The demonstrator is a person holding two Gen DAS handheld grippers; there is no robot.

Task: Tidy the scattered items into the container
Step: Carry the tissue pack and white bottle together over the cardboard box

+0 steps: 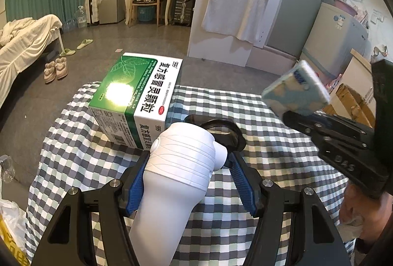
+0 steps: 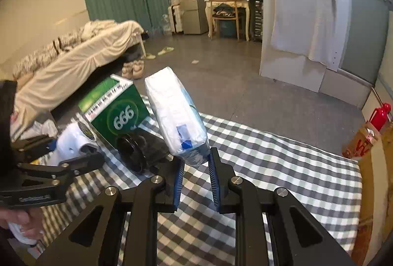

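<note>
While the left gripper (image 1: pixel 186 167) clamps a white hair dryer (image 1: pixel 179 167), the right gripper (image 2: pixel 195 167) pinches a tissue pack (image 2: pixel 176 116). Both hang above the checked table (image 2: pixel 270 167), the green box (image 1: pixel 137 96) at its far edge.

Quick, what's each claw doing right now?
Left gripper: closed on the white hair dryer.
Right gripper: closed on the tissue pack.
</note>
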